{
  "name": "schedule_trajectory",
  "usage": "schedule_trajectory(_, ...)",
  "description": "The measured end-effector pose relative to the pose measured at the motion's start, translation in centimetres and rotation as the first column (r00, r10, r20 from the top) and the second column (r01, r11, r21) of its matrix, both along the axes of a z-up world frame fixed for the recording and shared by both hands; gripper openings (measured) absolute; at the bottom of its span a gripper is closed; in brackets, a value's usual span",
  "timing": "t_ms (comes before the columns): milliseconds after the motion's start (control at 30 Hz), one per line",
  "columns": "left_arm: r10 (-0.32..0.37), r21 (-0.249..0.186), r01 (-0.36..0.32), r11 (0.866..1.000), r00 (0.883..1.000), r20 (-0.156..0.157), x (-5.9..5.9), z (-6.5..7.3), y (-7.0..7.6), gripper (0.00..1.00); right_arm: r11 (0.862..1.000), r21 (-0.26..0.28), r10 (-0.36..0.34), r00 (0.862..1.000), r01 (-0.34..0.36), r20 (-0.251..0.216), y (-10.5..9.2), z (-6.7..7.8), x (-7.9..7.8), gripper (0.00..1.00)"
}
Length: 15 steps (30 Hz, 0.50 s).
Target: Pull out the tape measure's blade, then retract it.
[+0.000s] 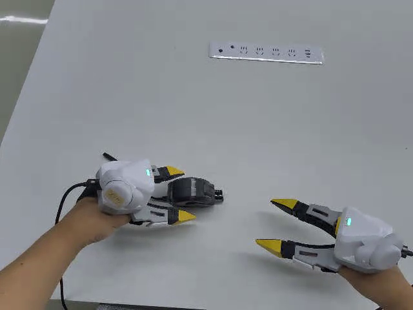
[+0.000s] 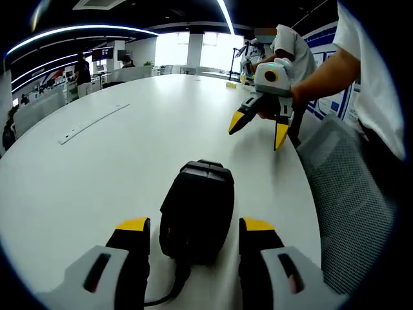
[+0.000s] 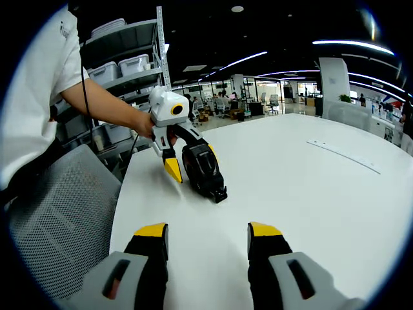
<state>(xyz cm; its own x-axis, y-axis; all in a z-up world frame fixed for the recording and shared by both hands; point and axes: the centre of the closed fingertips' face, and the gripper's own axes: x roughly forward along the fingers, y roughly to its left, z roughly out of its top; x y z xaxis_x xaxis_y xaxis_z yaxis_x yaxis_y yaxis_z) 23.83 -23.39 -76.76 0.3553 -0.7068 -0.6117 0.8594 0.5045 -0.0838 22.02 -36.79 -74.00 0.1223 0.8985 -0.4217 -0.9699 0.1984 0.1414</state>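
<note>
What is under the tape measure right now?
The white table; the tape measure rests on it between the left tongs. Its underside and the tabletop patch beneath are hidden by its case.

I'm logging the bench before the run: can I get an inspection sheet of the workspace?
Surface: white table.
Job's things: tape measure, blade in, between the jaws of the left gripper.
Clutter: power strip at the far side.
Grippers: left gripper open, slim gap either side of the tape measure; right gripper open, empty.
Cables: black cable trailing from the left gripper.
Surroundings: mesh chair, shelves with bins.
</note>
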Motion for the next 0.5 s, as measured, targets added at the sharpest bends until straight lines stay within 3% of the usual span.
schedule_trajectory(500, -0.026, 0.015, 0.026, 1.000, 1.000, -0.014, 0.15, -0.70, -0.35, 0.40, 1.000, -0.003, 0.002, 1.000, -0.002, -0.012, 0.20, -0.43, 0.31, 0.47)
